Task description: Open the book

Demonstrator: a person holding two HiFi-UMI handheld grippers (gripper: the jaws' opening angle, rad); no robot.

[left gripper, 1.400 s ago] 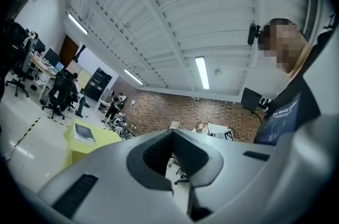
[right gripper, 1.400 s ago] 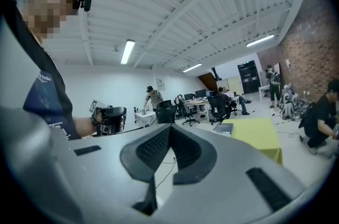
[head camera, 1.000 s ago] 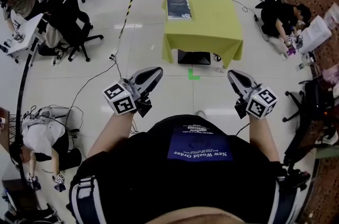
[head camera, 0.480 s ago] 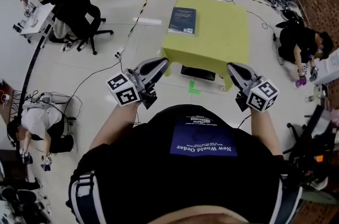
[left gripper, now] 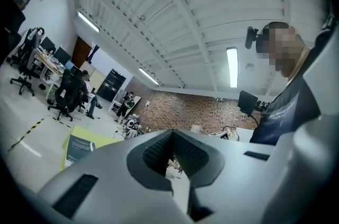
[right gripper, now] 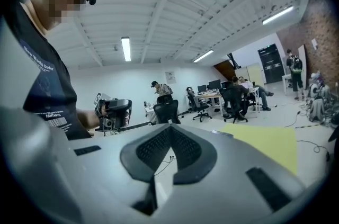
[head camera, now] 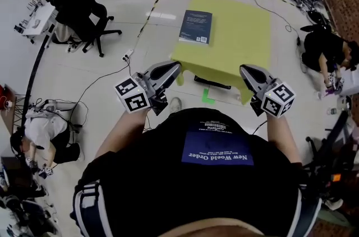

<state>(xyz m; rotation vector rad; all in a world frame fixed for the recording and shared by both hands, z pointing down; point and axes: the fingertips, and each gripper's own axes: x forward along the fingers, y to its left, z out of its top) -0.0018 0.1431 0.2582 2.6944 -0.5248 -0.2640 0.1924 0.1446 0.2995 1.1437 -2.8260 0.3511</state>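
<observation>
A closed dark blue book (head camera: 196, 27) lies near the left edge of a table under a yellow-green cloth (head camera: 244, 34). Both grippers hang in the air short of the table's near edge, with nothing in them. My left gripper (head camera: 176, 66) is shut and points toward the table's near left corner. My right gripper (head camera: 245, 69) is shut by the near right corner. In the left gripper view the book (left gripper: 80, 148) shows far off, left of the closed jaw tips (left gripper: 172, 133). The right gripper view shows its closed tips (right gripper: 168, 127) and the cloth (right gripper: 265, 143), not the book.
A green tape mark (head camera: 207, 97) is on the floor before the table. Black office chairs (head camera: 84, 12) stand at the left. A cable (head camera: 106, 76) runs over the floor. People sit or crouch at the right (head camera: 331, 56) and lower left (head camera: 39, 135).
The table and book have come nearer and larger in the head view. Both grippers have travelled forward toward the table's near edge and stayed shut.
</observation>
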